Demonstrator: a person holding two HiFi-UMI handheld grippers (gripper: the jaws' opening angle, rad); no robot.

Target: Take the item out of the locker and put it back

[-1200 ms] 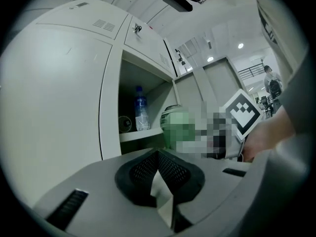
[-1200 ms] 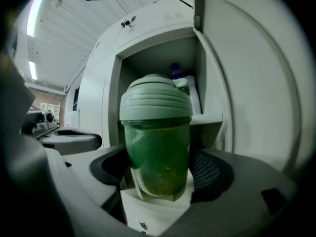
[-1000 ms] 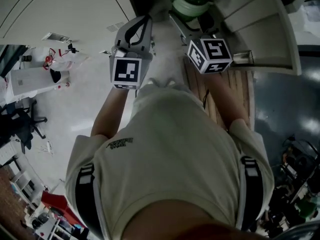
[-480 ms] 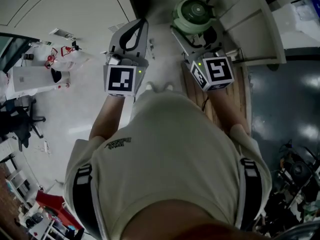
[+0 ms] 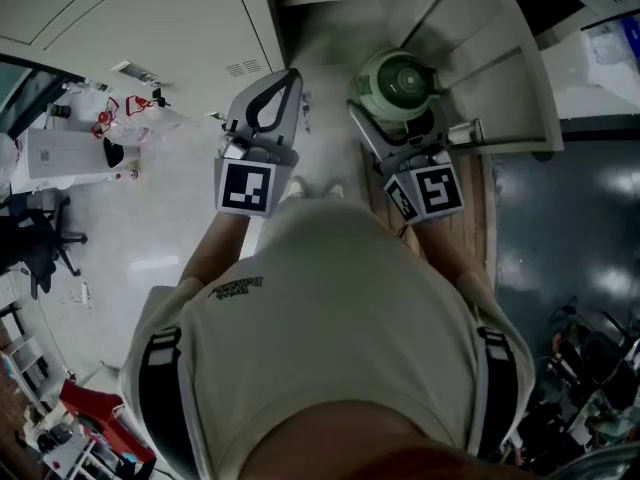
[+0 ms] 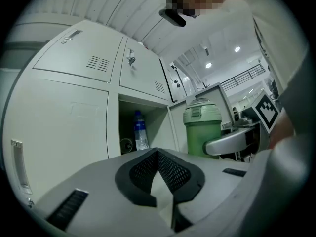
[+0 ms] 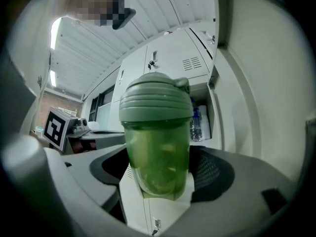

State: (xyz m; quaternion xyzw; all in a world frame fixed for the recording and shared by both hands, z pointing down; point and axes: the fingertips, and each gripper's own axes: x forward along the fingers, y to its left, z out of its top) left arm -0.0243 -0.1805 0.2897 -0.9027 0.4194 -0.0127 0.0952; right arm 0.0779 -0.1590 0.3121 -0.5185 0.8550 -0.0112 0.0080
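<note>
- The right gripper [image 5: 400,128] is found clamped on a green lidded cup [image 5: 398,80]; in the right gripper view its jaws [image 7: 158,169] are pressed against either side of the translucent lower body of the cup [image 7: 157,147].
- The cup is carried upright. Its long axis is vertical, the ribbed grey-green lid is uppermost and the rounded base is lowest, just below the jaws.
- In the head view the lid is seen from above, facing the camera.
- The cup is held in the air outside the locker, in front of the open compartment [image 6: 150,113] and beside the swung-out locker door [image 5: 500,58].
- In the left gripper view the cup [image 6: 201,132] is seen to the right of that compartment.
- A clear water bottle [image 6: 140,131] is noted standing upright inside the compartment, apart from the cup.
- The left gripper [image 5: 288,76] is found with its jaws closed tip to tip [image 6: 158,154] and nothing between them. It is held level beside the right gripper, pointed at the locker fronts.
</note>
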